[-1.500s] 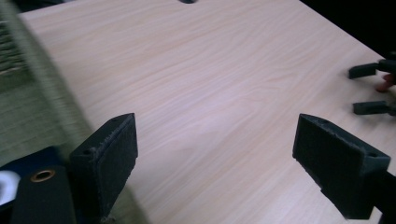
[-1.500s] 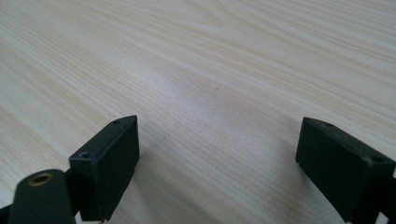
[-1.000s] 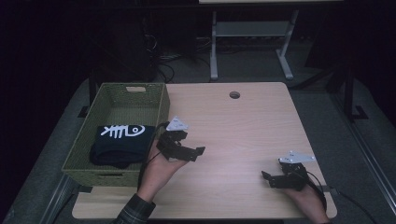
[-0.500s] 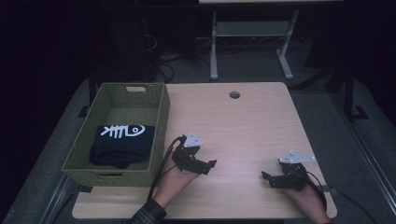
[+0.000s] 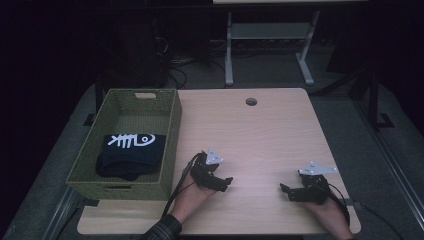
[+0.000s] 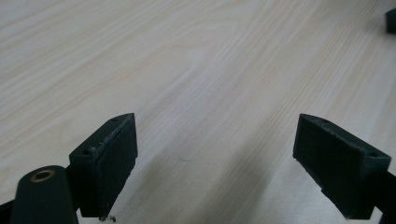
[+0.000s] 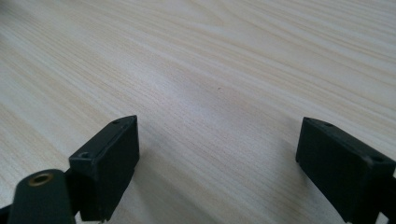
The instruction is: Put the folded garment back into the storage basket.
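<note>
A folded black garment (image 5: 131,154) with a white fish-bone print lies in a green woven basket (image 5: 171,131) on the left side of a light wooden table (image 5: 260,135). My left gripper (image 5: 226,183) rests low over the table just right of the basket, near the front edge; it is open, with bare wood between its jaws (image 6: 215,154). My right gripper (image 5: 286,191) sits at the front right of the table, also open over bare wood (image 7: 217,154). Both point toward the table's middle.
A round cable hole (image 5: 251,101) sits near the table's far edge. Beyond the table stand a white metal frame (image 5: 267,37) and dark floor with cables. Black cables trail from both grippers over the front edge.
My left gripper has come away from beside the basket's rim, moving down and toward the front of the table. The right gripper has stayed where it was.
</note>
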